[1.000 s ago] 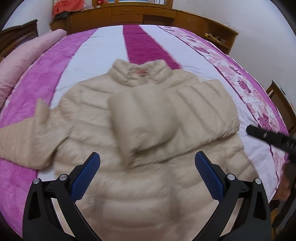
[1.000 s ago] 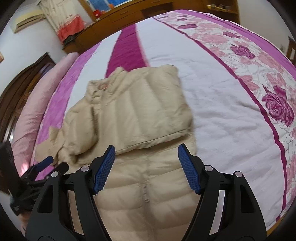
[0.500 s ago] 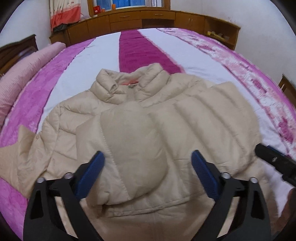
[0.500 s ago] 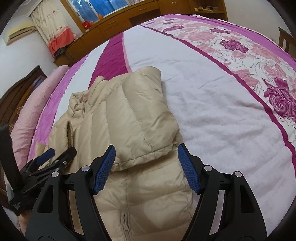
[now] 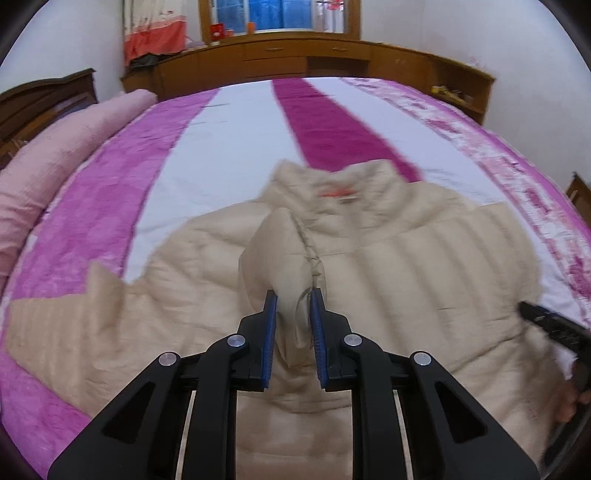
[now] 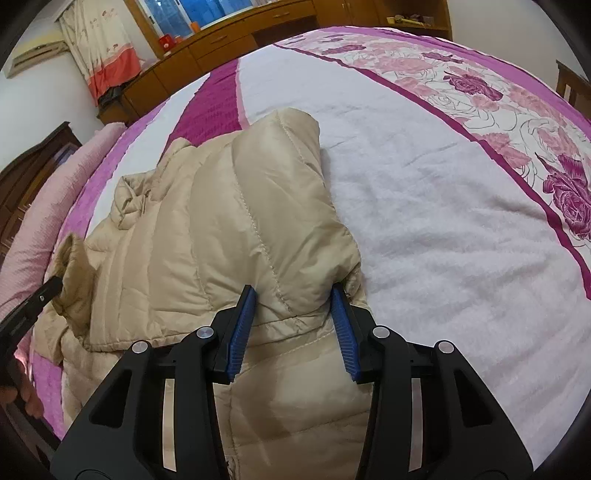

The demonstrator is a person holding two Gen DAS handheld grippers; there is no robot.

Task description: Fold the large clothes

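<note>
Left claw (image 5: 292, 306) pinches the beige jacket's (image 5: 406, 273) folded sleeve (image 5: 280, 254); right claw (image 6: 293, 314), parted, straddles the other sleeve (image 6: 258, 206) on the bed (image 6: 424, 221) beside a pink pillow (image 5: 55, 158).

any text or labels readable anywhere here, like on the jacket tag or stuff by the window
No text can be read.
Orange neck label inside the jacket collar: blurred, illegible.
Red box on the cabinet by the window: too small to read.
</note>
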